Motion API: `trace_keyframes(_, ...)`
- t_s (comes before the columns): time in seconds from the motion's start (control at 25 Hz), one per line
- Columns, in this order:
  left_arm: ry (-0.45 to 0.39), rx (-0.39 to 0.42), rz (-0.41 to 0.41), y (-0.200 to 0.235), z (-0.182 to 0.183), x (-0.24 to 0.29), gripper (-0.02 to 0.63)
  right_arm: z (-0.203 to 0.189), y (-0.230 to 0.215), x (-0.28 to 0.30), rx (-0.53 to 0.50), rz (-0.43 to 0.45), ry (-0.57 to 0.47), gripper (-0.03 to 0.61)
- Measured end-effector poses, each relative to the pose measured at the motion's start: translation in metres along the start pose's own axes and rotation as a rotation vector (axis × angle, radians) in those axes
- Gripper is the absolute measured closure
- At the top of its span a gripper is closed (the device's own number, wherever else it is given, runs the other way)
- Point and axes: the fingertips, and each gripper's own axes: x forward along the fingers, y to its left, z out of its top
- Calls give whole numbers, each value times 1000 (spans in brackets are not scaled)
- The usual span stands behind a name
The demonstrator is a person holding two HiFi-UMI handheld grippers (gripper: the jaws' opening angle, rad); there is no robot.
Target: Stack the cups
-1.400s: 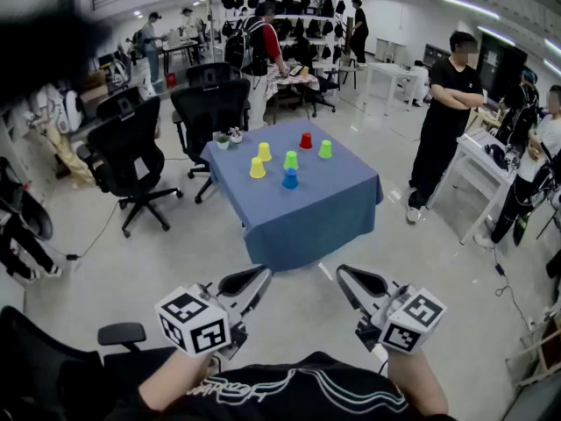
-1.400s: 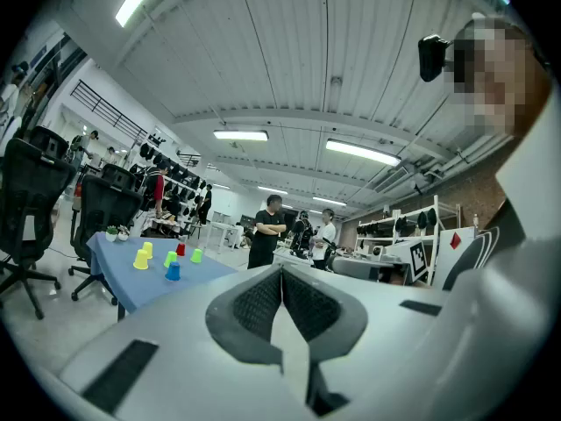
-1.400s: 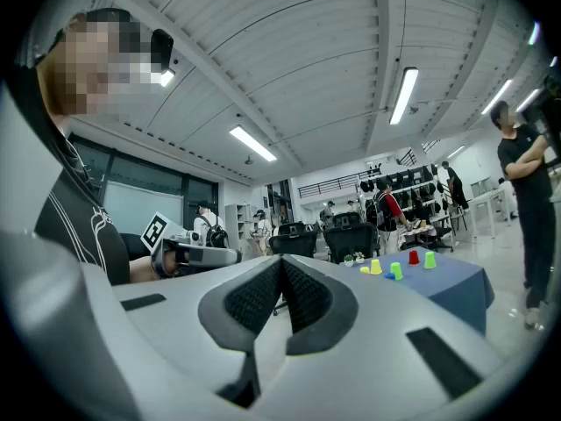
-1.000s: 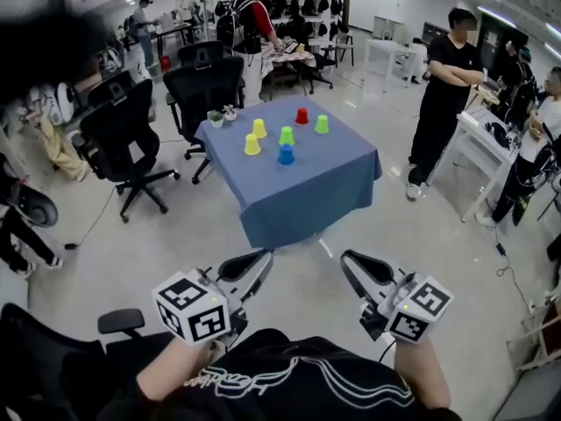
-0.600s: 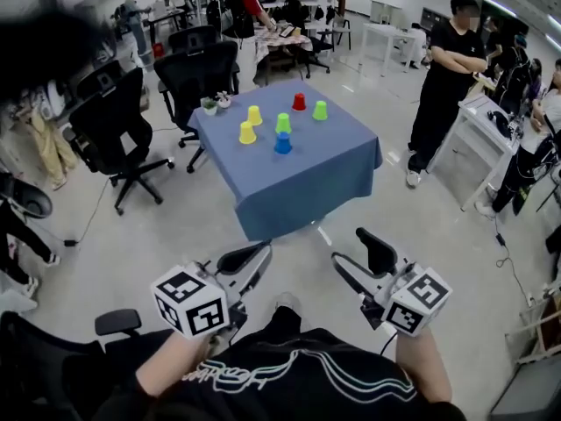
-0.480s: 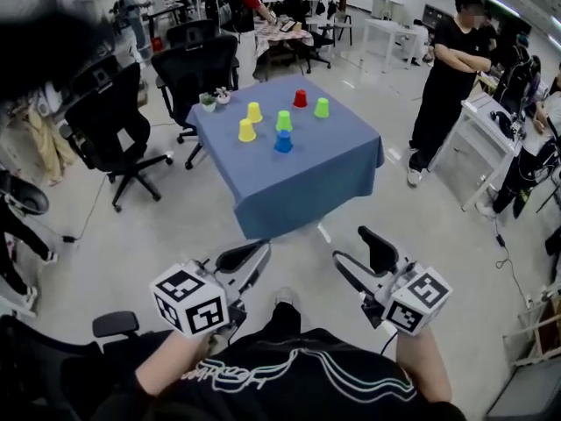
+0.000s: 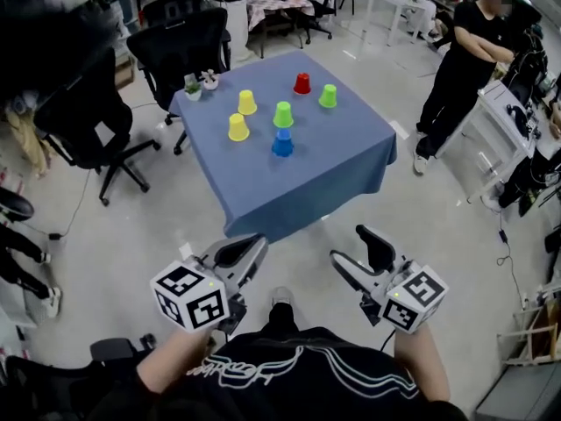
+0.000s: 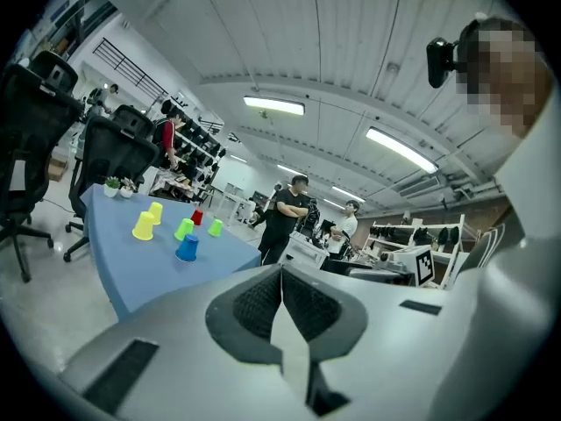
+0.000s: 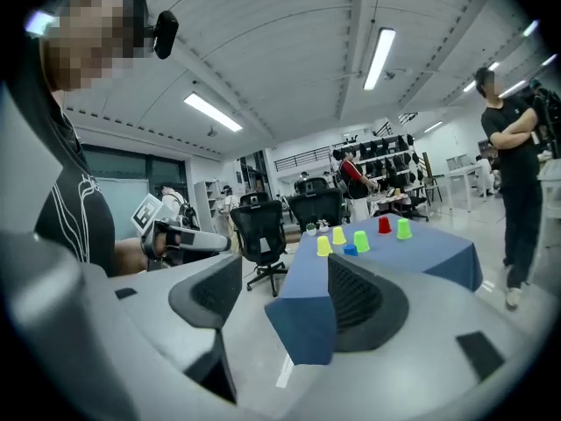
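1. Lower left of the head view: the left hand-held gripper [image 7: 252, 245] has its jaws pressed together with nothing in them, well short of the worktop [image 7: 307, 178].
2. Upper middle: six cups sit apart on the blue cloth, none stacked yet. Left to right that's two yellow cups [image 7: 237, 127], a green cup [image 7: 282, 114] just behind the blue cup [image 7: 282, 143], then a red cup [image 7: 302, 83] and a second green cup [image 7: 328, 96].
3. Lower right: the right hand-held gripper [image 7: 351, 246] has just been opening, so the jaws are spread wide and empty.
4. My worry is that green and blue sit so close that a wide jaw going for one will probably tip the other. Also, the left one needs opening first or it'll just shove cups across the cloth.
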Motion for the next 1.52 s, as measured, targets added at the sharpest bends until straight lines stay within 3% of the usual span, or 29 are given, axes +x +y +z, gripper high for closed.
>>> trace_keyframes(0.2, 19, -19, 12, 59, 20, 53, 589, 0, -49, 56, 14, 7, 51, 276)
trace_keyframes(0.68, 58, 25, 66, 165, 39, 133, 588, -6, -138, 143, 51, 26, 168, 276)
trace_keyframes(1.12, 80, 45, 133, 213, 44, 160, 588, -8, -181, 195, 49, 31, 174, 276)
trace_keyframes(1.52, 55, 17, 277, 237, 56, 168, 588, -2, -215, 251, 46, 175, 204, 276)
